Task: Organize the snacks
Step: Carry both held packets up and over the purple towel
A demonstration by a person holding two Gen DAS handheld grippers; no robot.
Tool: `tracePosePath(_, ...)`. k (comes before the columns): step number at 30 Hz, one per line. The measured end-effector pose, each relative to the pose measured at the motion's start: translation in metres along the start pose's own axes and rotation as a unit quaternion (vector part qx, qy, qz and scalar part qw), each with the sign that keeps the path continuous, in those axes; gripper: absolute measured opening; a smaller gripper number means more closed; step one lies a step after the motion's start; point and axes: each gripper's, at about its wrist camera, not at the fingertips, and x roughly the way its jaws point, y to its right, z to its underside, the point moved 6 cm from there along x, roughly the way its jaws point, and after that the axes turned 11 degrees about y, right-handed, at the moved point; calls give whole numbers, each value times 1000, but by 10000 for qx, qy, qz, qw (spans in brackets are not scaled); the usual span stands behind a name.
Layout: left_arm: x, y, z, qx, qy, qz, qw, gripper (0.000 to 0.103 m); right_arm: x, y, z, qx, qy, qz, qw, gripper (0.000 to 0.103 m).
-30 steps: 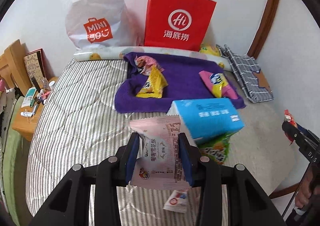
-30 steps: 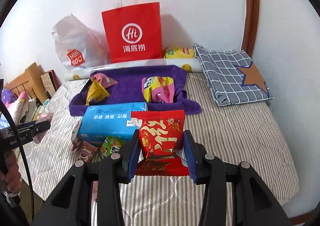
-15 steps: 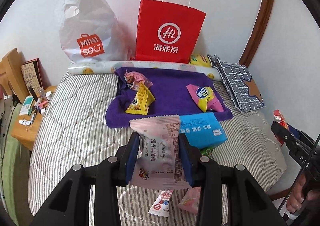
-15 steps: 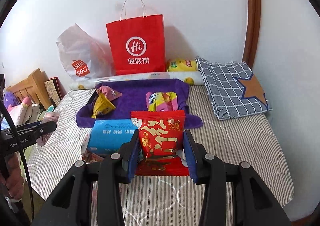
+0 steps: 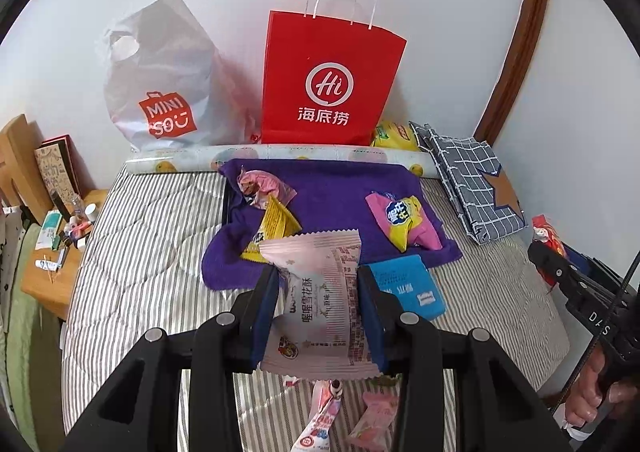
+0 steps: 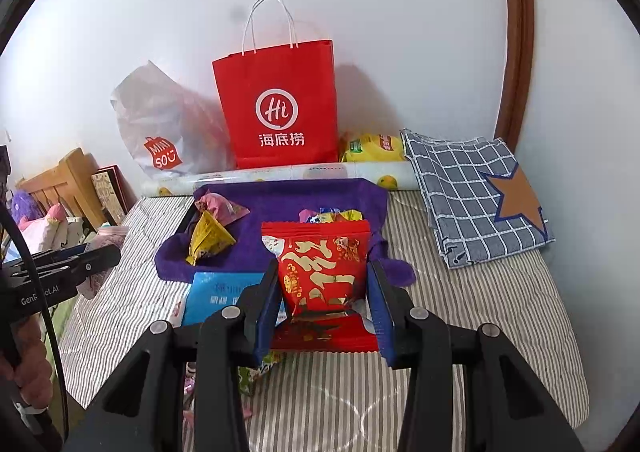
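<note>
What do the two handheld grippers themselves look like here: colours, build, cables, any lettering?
Both are alike: the left gripper and right gripper have black angular frames with round silver pivot bolts and flat blue pads inside the fingers. Seen from the side, the left one's body reads "GenRobot.AI" in white, the right one's shows "DAS". A thin black cable hangs by each handle.

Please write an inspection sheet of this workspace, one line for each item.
Surface: striped bed cover, with a purple towel spread near the wall.
Job's things: pink snack packet and red snack packet, both lifted; yellow packet and pink-yellow packet on the towel.
Clutter: blue tissue pack, checked cloth, small wrappers at the near edge.
Grippers: left gripper shut on the pink packet; right gripper shut on the red one.
Cables: black cable beside the left hand.
Surroundings: red paper bag, grey plastic bag, white wall, wooden side table.
</note>
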Motion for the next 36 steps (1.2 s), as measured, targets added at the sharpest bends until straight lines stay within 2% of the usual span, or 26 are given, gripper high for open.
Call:
tracePosePath(17, 34, -4, -21, -73, -64, 20, 10000, 38, 35, 4, -25, 6, 31, 13, 10000, 41)
tracePosePath(27, 61, -24, -42, -178, -50, -23, 9998, 38, 78, 10, -42, 42, -35, 11, 10000, 41)
tracePosePath(36, 101, -42, -51, -297, -191, -36, 9994, 38, 128, 8, -47, 4, -180, -10, 9998, 41)
